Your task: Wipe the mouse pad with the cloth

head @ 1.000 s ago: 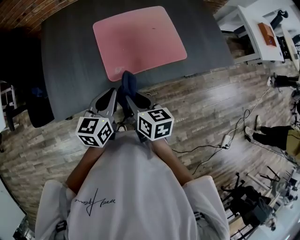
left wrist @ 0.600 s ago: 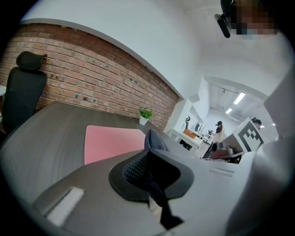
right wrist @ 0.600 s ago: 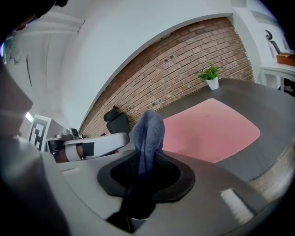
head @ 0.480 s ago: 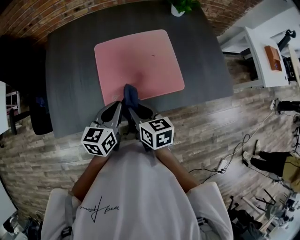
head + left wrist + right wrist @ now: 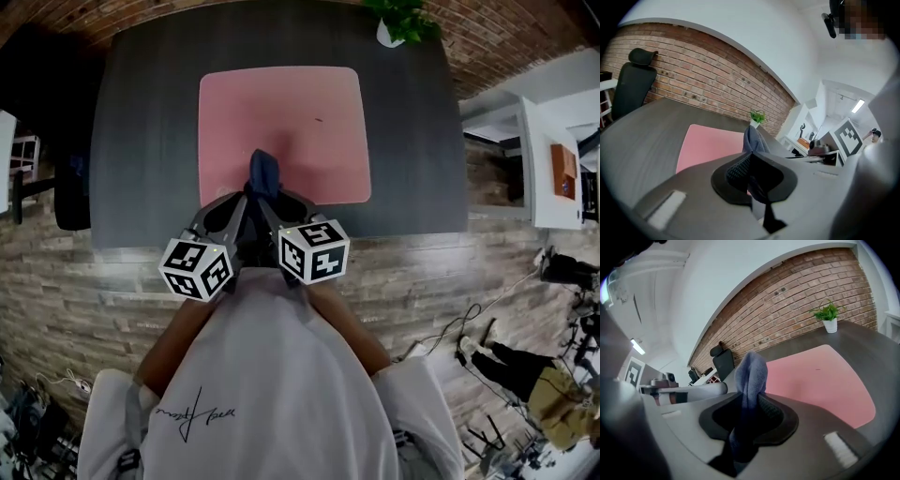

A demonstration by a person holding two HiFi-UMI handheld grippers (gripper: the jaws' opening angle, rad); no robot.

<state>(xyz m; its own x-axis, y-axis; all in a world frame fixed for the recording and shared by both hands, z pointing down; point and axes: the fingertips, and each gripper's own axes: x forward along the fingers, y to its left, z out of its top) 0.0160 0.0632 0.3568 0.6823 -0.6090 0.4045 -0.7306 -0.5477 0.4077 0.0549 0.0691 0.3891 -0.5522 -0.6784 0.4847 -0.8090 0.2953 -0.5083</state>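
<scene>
A pink mouse pad [image 5: 300, 122] lies in the middle of the dark grey table [image 5: 141, 112]. A bunched dark blue cloth [image 5: 263, 173] stands up over the pad's near part, pinched from both sides. My left gripper [image 5: 247, 199] and right gripper [image 5: 270, 199] sit close together, both shut on it. In the left gripper view the cloth [image 5: 753, 139] rises out of the left gripper [image 5: 749, 157], with the pad [image 5: 708, 145] beyond. In the right gripper view the cloth [image 5: 751, 373] stands in the right gripper [image 5: 747, 401], the pad [image 5: 820, 376] to its right.
A potted plant [image 5: 398, 23] stands at the table's far right corner. A black chair [image 5: 70, 187] is at the table's left side. A white desk [image 5: 553, 159] stands to the right. Cables lie on the wood floor [image 5: 450, 281].
Both grippers have carried the cloth forward from the pad's near edge to over the pad's near part. The head view has shifted so the table sits more squarely ahead.
</scene>
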